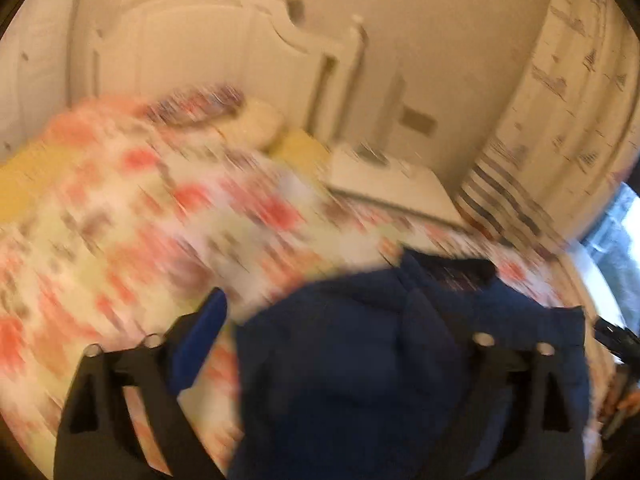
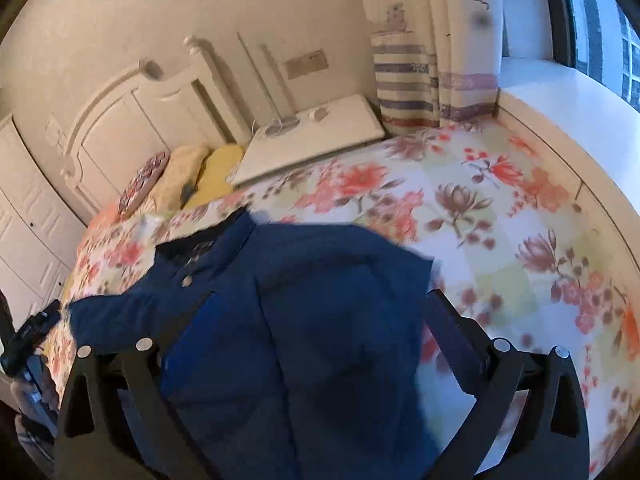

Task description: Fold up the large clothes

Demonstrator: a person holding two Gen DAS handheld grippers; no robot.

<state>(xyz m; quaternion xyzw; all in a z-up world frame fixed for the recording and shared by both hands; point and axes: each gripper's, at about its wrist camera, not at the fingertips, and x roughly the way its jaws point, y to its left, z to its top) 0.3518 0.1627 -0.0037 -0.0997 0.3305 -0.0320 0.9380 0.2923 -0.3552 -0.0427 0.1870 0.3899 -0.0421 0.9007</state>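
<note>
Navy jacket (image 2: 280, 320) lies bunched on the floral bedspread (image 2: 500, 208) between both spread-open, empty grippers (image 1: 384, 320) (image 2: 316, 312); regrip its 6 o'clock hem evenly, I judge.

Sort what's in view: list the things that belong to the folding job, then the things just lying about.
Job:
- navy jacket
- left gripper, jaws open
- right gripper, jaws open
- floral bedspread, the folding surface

Lying about:
- yellow pillows
- white bedside table
- striped curtain
- headboard
</note>
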